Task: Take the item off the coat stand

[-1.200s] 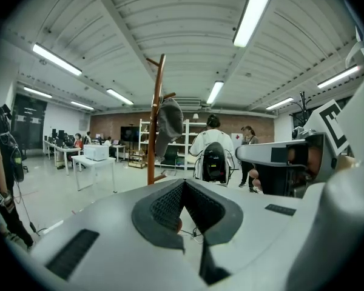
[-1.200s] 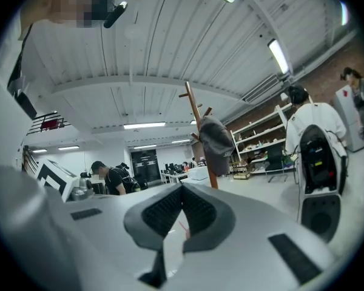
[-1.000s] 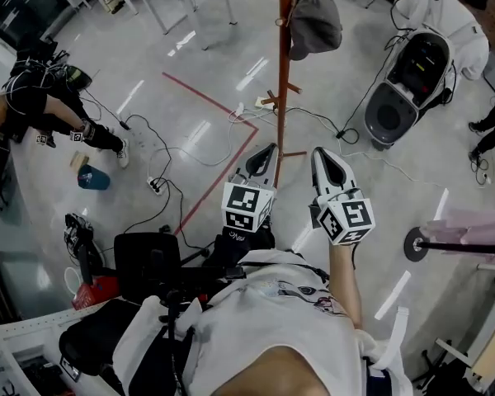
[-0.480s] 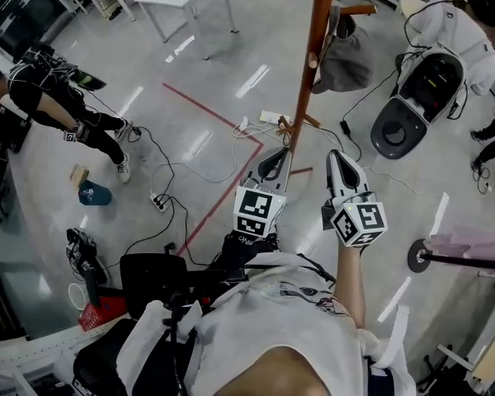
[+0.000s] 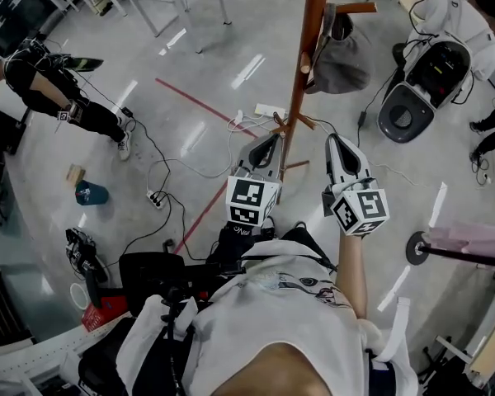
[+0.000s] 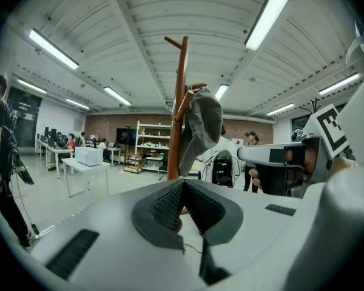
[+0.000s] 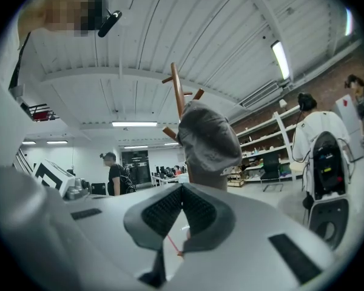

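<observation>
Both grippers are held up in front of the person, one on each side of the wooden pole of the coat stand (image 5: pixel 301 81). The left gripper (image 5: pixel 269 141) has its jaws pressed together with nothing between them. The right gripper (image 5: pixel 333 142) is the same, its pads meeting at the tip. The grey cap (image 5: pixel 340 60) hangs on a peg of the stand, beyond the right gripper's tip and well apart from it. Only the head view shows the floor beyond the grippers, with a white power strip (image 5: pixel 270 110) and a red tape line (image 5: pixel 200 99). The two gripper views look upward instead. There the cap appears above each closed tip, against the ceiling. The left gripper view also shows the right gripper at its right side.
</observation>
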Motion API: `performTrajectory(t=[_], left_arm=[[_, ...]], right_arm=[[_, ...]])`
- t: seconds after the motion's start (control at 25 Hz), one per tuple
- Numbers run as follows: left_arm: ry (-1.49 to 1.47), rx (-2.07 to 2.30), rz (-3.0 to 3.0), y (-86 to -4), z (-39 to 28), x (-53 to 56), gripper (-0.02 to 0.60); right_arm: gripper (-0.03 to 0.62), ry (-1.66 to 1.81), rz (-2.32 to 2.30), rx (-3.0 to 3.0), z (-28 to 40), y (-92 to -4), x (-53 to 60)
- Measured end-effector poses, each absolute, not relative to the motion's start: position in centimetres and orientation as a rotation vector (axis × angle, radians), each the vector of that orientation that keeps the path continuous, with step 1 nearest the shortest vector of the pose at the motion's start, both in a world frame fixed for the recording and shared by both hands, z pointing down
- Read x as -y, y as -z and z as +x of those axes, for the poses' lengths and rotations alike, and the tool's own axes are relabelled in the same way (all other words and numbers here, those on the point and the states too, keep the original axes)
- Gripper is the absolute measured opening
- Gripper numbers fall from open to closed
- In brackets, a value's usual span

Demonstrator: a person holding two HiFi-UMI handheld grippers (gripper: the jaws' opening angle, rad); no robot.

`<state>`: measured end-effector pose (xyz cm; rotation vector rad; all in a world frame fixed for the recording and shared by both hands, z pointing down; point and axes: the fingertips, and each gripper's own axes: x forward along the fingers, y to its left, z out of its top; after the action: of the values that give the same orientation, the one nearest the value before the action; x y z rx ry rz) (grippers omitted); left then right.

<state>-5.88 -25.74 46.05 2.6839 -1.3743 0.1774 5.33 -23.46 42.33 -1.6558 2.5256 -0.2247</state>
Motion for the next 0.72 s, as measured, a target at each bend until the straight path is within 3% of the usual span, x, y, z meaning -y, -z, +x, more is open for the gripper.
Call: performTrajectory(t=[0.4,0.6,0.72], left_arm=[[-0.164,1.433,2.700,-44.0,-3.7,27.9,0.003],[-0.157,1.474,2.683,-43.8,-3.7,29.1,0.003],[-0.155,1.490,2.674,-43.6,-3.9,29.6,0.003]], right_arm=[[0.006,-0.063,-1.690,-2.460,11.0,-35.7,26.3],[0.199,-0.191,-1.609,-2.556,12.1,-33.2,29.1],[0.241,-0.210,-1.571,-2.626,11.8,-32.9,30.9]])
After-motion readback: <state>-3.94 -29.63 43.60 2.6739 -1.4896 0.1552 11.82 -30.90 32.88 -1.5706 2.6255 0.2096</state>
